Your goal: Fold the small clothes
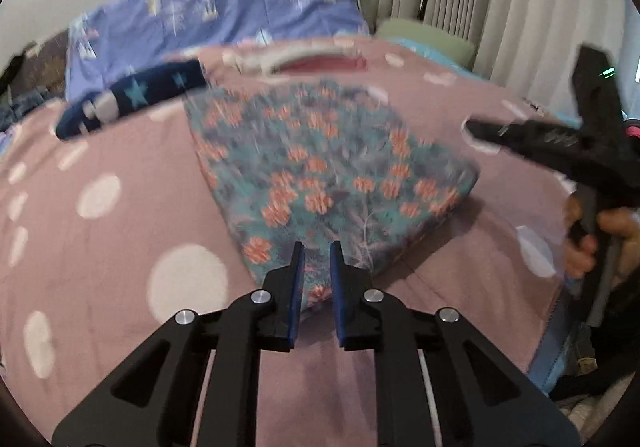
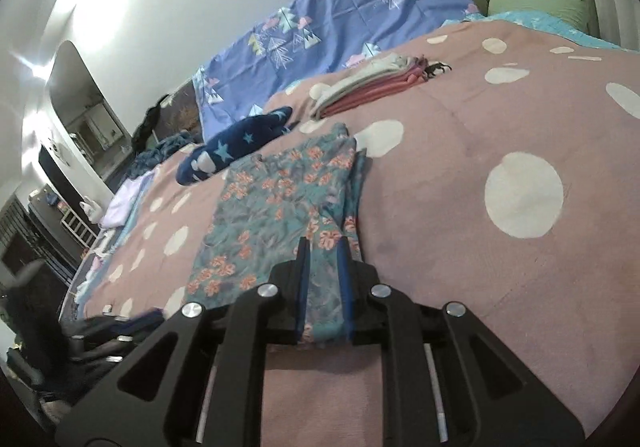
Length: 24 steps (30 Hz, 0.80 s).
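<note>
A teal floral garment [image 1: 320, 175] with orange flowers lies folded on the pink polka-dot bedspread [image 1: 120, 231]. My left gripper [image 1: 318, 251] is over its near edge, jaws a little apart with cloth between the fingertips. The left wrist view is blurred. My right gripper [image 2: 323, 247] stands over the same garment [image 2: 280, 207] at its near right edge, jaws a little apart with cloth between them. The right gripper also shows in the left wrist view [image 1: 476, 131], held by a hand at the right.
A navy star-patterned item [image 2: 236, 147] lies beyond the garment. A stack of folded pink and white clothes [image 2: 372, 83] sits farther back. A blue patterned sheet [image 2: 320, 31] covers the headboard side. The bed edge [image 2: 80, 287] drops off left, with clutter below. Curtains [image 1: 520, 7] hang at the right.
</note>
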Motion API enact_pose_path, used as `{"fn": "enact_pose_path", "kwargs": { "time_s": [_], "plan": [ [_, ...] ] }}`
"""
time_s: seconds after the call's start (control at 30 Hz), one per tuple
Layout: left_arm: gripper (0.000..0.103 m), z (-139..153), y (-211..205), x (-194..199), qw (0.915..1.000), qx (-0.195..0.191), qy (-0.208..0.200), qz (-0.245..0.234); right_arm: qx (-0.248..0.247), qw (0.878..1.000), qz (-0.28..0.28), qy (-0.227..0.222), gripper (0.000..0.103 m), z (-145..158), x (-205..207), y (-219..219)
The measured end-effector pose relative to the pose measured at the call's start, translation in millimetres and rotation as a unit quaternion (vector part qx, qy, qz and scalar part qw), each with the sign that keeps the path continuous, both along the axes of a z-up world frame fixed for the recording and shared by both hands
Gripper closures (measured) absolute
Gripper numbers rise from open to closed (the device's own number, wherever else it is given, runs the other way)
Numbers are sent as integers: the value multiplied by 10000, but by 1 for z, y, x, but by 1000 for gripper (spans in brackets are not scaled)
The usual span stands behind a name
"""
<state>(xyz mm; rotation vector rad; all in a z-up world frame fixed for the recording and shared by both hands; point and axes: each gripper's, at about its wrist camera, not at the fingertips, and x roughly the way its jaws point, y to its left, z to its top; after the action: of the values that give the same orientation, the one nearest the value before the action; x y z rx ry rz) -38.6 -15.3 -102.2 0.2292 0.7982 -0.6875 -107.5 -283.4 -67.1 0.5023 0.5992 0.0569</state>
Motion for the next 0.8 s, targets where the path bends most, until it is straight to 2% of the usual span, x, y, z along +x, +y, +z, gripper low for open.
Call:
{"fn": "enact_pose_path", "kwargs": {
  "time_s": [0.07,0.1,0.13,0.2,0.23,0.27,0.33,0.47,0.6,0.8],
  "plan": [
    [89,-27,-7,11,9990,294,324,99,106,9989,462,73,87,-7,5,5],
    [88,-34,-8,12,9987,314,386,121,75,9972,675,301,87,-17,12,11],
    [88,-36,-7,11,9992,220,320,139,-41,9964,662,536,83,-26,17,13],
    [87,-34,-8,10,9990,232,354,145,-289,9928,447,1070,89,-50,26,13],
    [87,-34,-8,10,9989,247,367,154,-242,9929,364,1106,99,-57,26,10],
    [87,-35,-9,9,9989,272,355,158,-160,9936,297,1076,103,-60,26,6],
    [87,-36,-9,7,9989,350,274,153,-48,9937,293,1079,103,-61,26,3],
    [86,-36,-10,6,9989,418,158,142,-287,9935,308,1055,103,-63,27,9],
    [86,-36,-7,5,9991,379,92,164,-253,9936,315,1058,103,-63,28,10],
    [86,-31,-7,4,9991,330,105,227,-367,9939,285,998,103,-46,20,13]
  ]
}}
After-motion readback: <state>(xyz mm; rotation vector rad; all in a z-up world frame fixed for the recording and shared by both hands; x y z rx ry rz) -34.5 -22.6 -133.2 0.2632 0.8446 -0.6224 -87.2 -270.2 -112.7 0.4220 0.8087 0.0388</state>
